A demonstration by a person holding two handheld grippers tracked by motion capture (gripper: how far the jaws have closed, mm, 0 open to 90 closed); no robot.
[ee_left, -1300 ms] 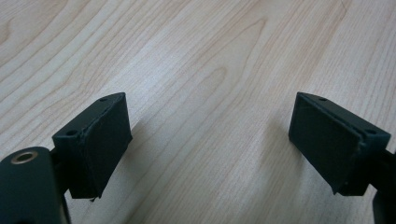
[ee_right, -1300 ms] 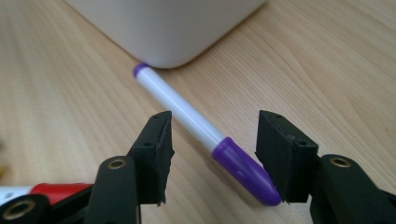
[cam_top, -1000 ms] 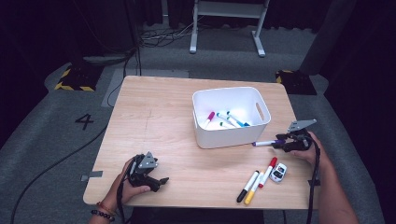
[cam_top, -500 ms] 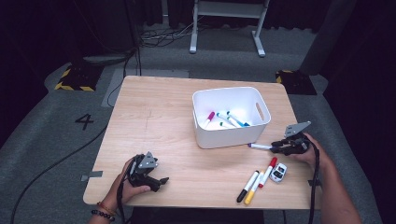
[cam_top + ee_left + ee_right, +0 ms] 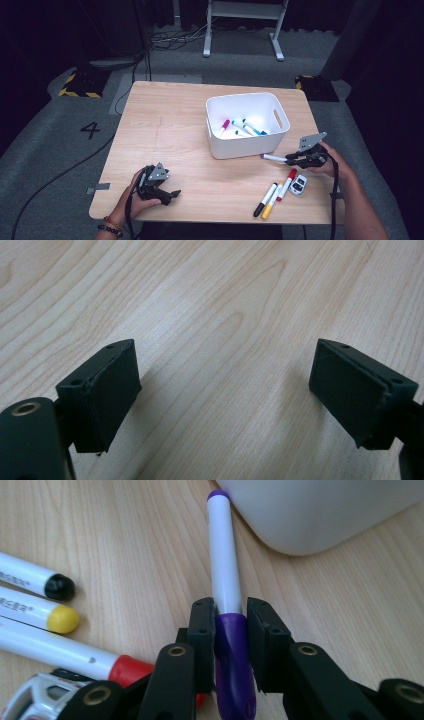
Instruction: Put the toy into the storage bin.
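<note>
High view: perhaps four bin [image 5: 218,106] markers [image 5: 248,127].

- A lab or recording studio, not a home: dark curtains [image 5: 385,60] close off the space behind and to the right.
- Grey carpet floor [image 5: 55,150] bearing a taped number "4" [image 5: 91,130].
- Yellow-and-black hazard-striped pads [image 5: 80,84] sit on the floor at the far corners.
- Cables [image 5: 170,40] trail across the floor near a white metal stand [image 5: 242,27].
- One plain wooden tabletop [image 5: 165,130] stands alone in the middle.
</note>
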